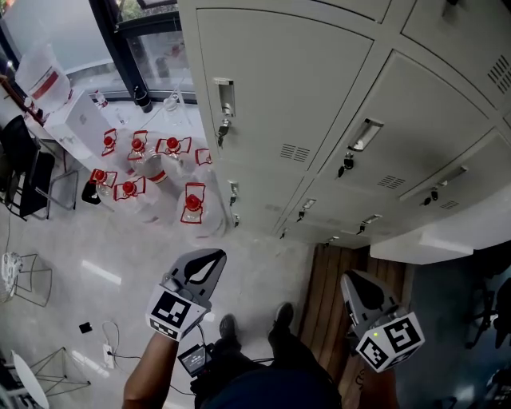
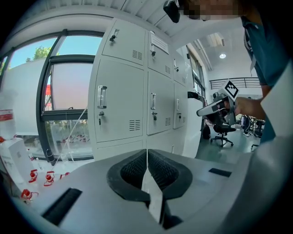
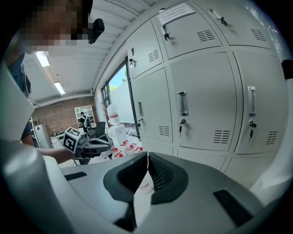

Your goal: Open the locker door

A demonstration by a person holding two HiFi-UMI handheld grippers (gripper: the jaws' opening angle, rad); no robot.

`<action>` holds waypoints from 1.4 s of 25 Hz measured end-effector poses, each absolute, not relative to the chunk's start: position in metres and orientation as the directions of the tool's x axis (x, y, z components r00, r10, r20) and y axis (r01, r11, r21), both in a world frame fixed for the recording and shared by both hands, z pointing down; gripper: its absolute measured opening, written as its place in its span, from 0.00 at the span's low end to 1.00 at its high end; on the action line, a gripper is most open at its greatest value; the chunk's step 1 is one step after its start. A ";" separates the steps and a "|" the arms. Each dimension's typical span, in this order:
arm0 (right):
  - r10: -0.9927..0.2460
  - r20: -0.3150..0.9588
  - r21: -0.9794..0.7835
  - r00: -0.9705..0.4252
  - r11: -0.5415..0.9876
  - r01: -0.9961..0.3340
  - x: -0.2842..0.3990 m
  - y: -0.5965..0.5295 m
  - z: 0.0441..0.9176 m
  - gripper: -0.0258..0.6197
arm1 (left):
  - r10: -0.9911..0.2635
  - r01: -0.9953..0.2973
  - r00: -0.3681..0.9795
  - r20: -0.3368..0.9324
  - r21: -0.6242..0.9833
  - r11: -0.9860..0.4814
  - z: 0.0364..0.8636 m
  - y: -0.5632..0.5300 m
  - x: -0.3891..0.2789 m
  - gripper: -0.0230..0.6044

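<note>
A person stands before a bank of pale grey lockers, holding the left gripper [image 1: 214, 257] and the right gripper [image 1: 352, 281] low in front of the body. Each gripper's jaws are pressed together with nothing between them. Each carries a cube of black-and-white square markers [image 1: 172, 311], the only print near enough to make out. Just ahead, the locker door [image 1: 275, 88] nearest the window [image 1: 152, 40] is shut flush in its frame. It is a plain steel panel with a chromed pull handle [image 1: 225, 96] at its left edge, a key [image 1: 221, 133] hanging in the lock below it, and vent slots [image 1: 295, 152] at the lower right. An upper locker bears a paper label [image 3: 175, 13], its writing too small to read. Clear jugs with red caps [image 1: 192, 203] crowd the floor beyond.
</note>
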State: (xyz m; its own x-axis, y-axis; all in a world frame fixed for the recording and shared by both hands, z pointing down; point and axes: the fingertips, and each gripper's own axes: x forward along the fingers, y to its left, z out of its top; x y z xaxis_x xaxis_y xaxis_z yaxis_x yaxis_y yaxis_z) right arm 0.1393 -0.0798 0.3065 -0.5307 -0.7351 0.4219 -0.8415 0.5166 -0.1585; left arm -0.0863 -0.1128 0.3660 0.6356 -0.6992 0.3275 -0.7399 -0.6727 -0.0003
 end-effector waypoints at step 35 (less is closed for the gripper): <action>-0.613 0.547 -0.224 -0.571 0.549 -0.805 0.131 -0.083 0.411 0.10 | -0.674 -0.757 0.600 0.431 0.035 -0.652 0.501 -0.158 -0.081 0.08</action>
State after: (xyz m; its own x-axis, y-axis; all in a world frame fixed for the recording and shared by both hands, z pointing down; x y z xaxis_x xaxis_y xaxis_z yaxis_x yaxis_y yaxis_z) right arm 0.1312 -0.0827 0.4111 -0.5706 -0.6128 0.5467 -0.8049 0.5494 -0.2242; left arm -0.0814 -0.1578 0.5009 0.6000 -0.6738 0.4312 -0.7574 -0.6521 0.0348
